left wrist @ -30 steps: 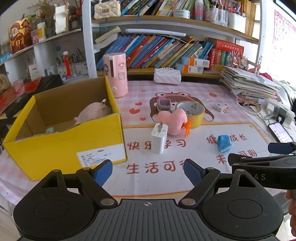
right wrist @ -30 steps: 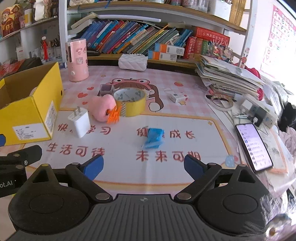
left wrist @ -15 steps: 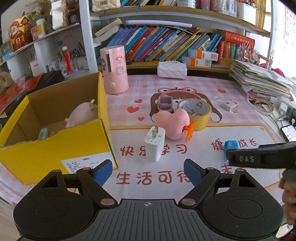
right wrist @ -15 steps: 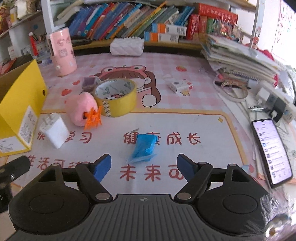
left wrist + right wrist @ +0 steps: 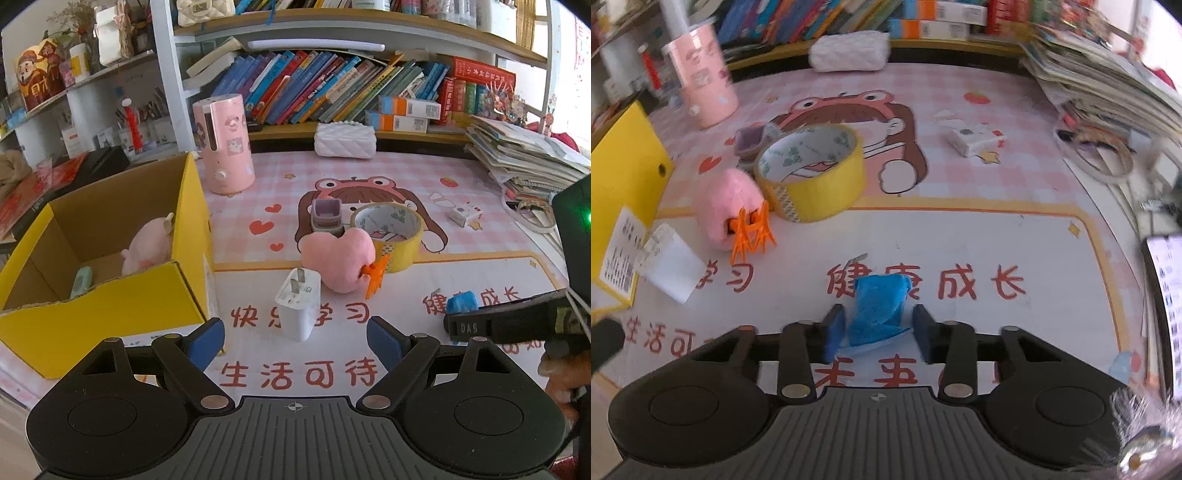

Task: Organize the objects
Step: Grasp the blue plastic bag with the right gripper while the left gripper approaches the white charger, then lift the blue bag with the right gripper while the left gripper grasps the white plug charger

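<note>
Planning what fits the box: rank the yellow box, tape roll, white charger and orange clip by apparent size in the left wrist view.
1. yellow box
2. tape roll
3. white charger, close to the tape and nearer the camera, so unsure
4. orange clip

A table under a pink cartoon mat (image 5: 476,266) carried a yellow box (image 5: 110,310), white charger (image 5: 299,308), pink heart (image 5: 338,256), tape roll (image 5: 388,230), orange clip (image 5: 751,236) and blue packet (image 5: 881,308)

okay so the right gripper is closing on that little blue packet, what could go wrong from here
The right gripper has just been closing around the blue packet, catching only its near end, so the soft wrapper could crumple or slip out on lifting. On the way to the yellow box, it might clip the white charger, which stands upright.
</note>
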The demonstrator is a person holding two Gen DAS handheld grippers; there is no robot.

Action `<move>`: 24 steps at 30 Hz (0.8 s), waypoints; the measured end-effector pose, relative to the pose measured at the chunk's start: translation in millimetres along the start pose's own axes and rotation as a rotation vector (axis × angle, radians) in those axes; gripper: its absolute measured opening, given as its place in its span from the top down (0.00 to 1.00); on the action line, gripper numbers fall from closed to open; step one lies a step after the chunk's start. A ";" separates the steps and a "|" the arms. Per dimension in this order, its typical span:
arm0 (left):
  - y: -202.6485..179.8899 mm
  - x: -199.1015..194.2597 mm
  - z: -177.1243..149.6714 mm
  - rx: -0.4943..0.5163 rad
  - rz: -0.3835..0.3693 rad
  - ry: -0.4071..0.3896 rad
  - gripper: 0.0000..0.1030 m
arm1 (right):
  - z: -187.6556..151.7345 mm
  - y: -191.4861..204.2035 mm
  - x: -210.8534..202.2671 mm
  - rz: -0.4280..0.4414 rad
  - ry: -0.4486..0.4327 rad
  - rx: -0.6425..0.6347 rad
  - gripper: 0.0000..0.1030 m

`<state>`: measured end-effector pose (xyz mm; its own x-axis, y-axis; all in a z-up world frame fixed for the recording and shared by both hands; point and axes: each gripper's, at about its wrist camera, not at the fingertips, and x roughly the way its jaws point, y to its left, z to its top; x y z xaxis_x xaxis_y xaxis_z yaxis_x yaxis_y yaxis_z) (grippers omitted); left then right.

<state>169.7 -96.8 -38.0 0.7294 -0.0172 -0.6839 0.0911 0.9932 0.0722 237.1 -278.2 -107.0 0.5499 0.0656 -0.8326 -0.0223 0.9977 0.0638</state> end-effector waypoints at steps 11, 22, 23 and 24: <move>-14.0 13.9 7.3 0.020 0.016 0.008 0.17 | 5.6 -10.1 -38.7 0.072 -0.135 -0.033 0.74; -13.0 38.1 10.4 -0.050 0.064 0.035 0.28 | -1.6 -5.7 -54.7 0.070 -0.197 -0.169 0.74; -12.3 41.3 10.8 -0.054 0.070 0.040 0.31 | -1.4 -5.4 -55.1 0.074 -0.201 -0.174 0.74; -11.4 45.7 11.4 -0.062 0.076 0.047 0.32 | -0.9 -5.1 -55.0 0.077 -0.205 -0.180 0.74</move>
<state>209.7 -110.2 -61.8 0.6998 0.0626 -0.7116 -0.0066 0.9967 0.0812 206.2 -286.9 -62.0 0.6977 0.1550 -0.6994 -0.2086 0.9780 0.0086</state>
